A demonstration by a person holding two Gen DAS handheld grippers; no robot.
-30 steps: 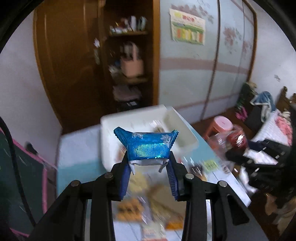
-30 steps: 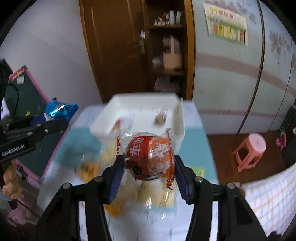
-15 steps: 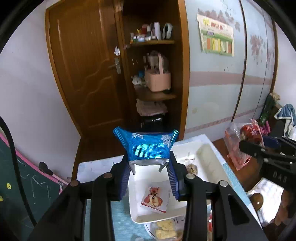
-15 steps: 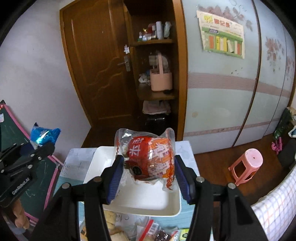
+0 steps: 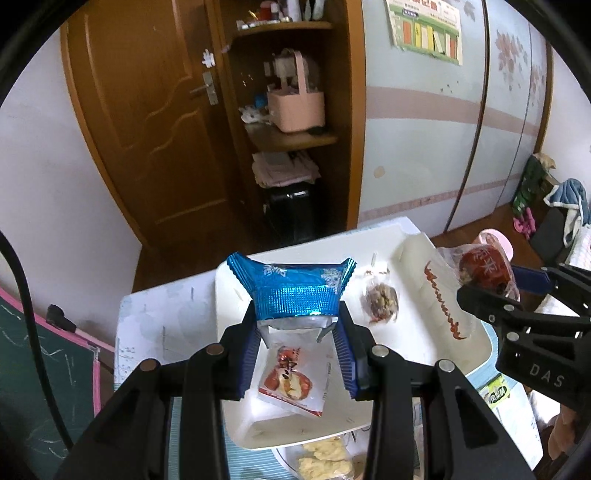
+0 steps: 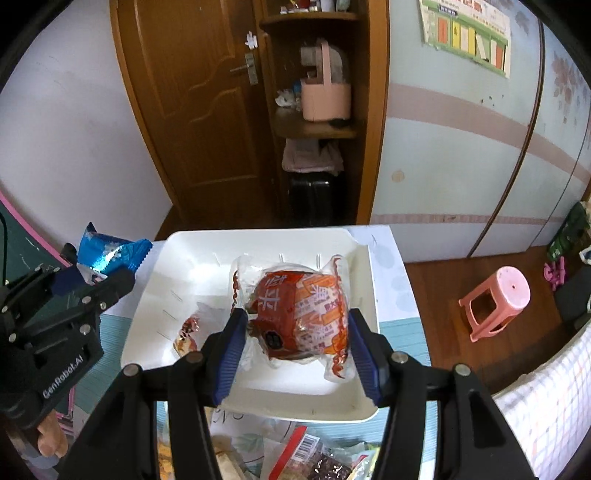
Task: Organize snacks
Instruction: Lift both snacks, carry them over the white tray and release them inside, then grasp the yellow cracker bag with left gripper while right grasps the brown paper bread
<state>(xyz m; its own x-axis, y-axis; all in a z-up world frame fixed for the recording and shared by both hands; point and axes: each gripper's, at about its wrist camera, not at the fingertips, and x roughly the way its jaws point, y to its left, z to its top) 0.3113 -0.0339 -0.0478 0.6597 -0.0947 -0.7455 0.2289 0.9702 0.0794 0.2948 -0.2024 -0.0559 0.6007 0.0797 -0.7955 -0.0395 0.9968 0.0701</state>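
A lived-in home: wooden door (image 6: 199, 110); cluttered corner shelves (image 6: 314, 125); pink plastic stool (image 6: 498, 299); wall poster (image 6: 465, 33).

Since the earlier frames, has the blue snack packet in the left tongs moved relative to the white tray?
Yes. The blue packet, gripped in the left tongs, has come forward over the white tray; a second ago the tray lay wholly beyond it.

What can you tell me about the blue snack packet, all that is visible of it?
The blue snack packet is a shiny foil wrapper with white snowflake prints, a ribbed metallic band and a zigzag-cut sealed top edge. Its lower part looks silver. It is pinched upright at its lower end between the blue-padded fingers of the left gripper, held in the air above the white tray. Nothing else touches it.
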